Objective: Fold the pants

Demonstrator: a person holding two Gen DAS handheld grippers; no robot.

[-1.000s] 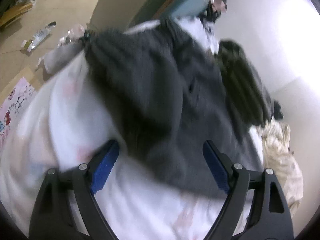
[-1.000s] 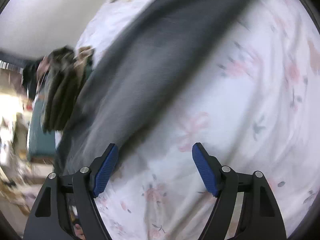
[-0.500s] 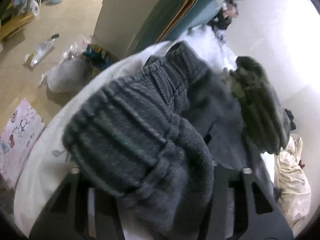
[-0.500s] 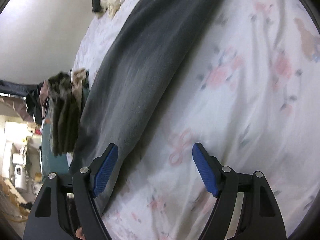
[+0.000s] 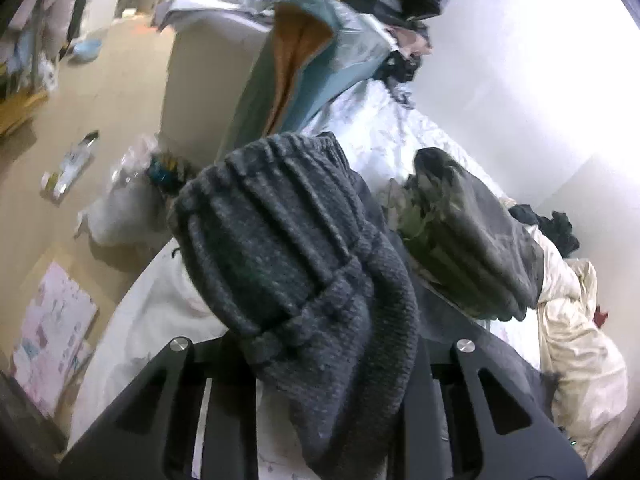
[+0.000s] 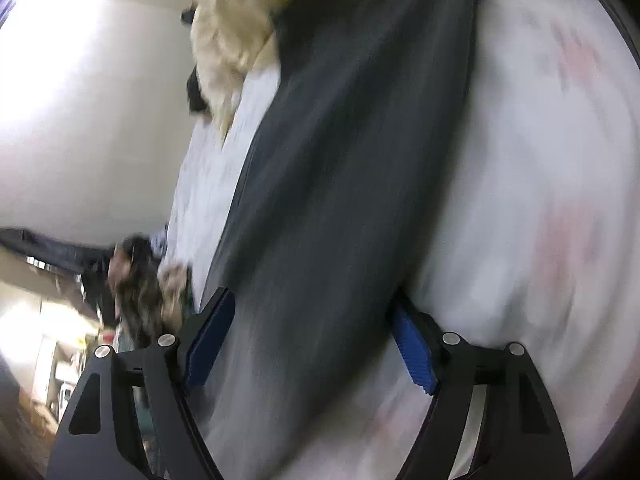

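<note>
The dark grey pants (image 5: 304, 264) lie on a bed with a white floral sheet (image 6: 540, 200). In the left wrist view my left gripper (image 5: 320, 360) is shut on the ribbed waistband, which bunches up over the hidden fingertips and is lifted off the sheet. In the right wrist view a long grey pant leg (image 6: 352, 184) runs away up the bed. My right gripper (image 6: 312, 344) is open, its blue pads (image 6: 412, 352) on either side of the leg, low over it. The view is blurred.
A folded olive-grey garment (image 5: 472, 232) lies right of the waistband. A cream garment (image 5: 576, 344) lies by the white wall; it also shows in the right wrist view (image 6: 240, 20). A teal and orange cloth (image 5: 296, 64) hangs at the bed's end. Floor clutter (image 5: 68, 168) lies left.
My left gripper closed on the waistband and lifted it off the sheet. My right gripper stayed open and moved sideways from the bare sheet to straddle the pant leg.
</note>
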